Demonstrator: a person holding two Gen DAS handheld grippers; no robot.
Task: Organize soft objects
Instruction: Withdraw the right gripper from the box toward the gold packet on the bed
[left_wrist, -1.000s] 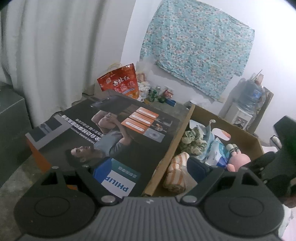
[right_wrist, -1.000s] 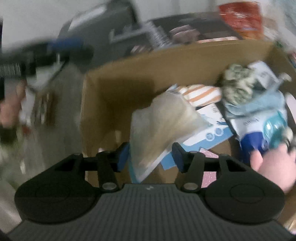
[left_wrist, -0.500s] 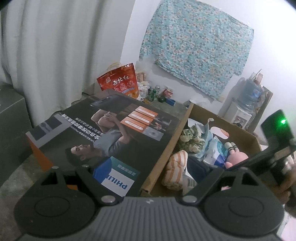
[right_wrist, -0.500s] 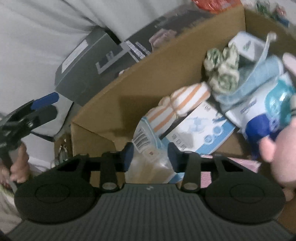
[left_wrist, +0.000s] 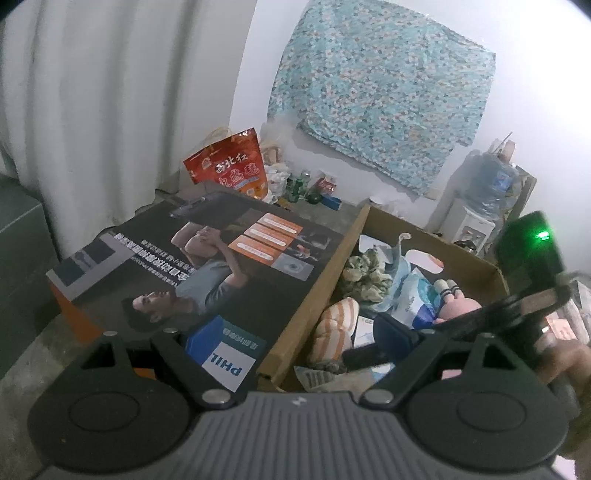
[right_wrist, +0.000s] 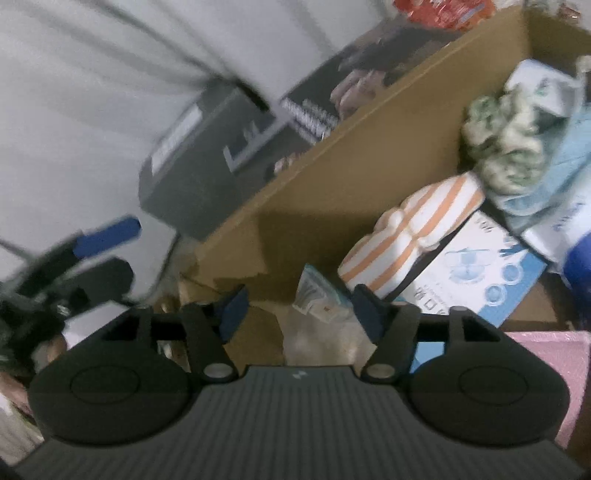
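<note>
Right gripper (right_wrist: 299, 310): jaws stand apart, having just been opening after clamping the clear plastic packet (right_wrist: 317, 325) half a second ago. The packet now lies loose between the blue pads (right_wrist: 369, 314) on the floor of the cardboard box (right_wrist: 332, 192); neither pad presses on it. A second ago the packet was held raised above the box; it now rests in the near corner, just beside the orange-striped plush (right_wrist: 410, 240).

Left gripper (left_wrist: 284, 332): jaws wide apart with nothing between them, above the printed Philips carton (left_wrist: 207, 280). Its view is unchanged from the earlier frames, apart from the right-hand tool (left_wrist: 528, 280), which has come further into the picture at the right edge.

Box contents: green-white plush (right_wrist: 506, 147), blue-and-white mask box (right_wrist: 476, 277), pink plush (left_wrist: 458, 306)
</note>
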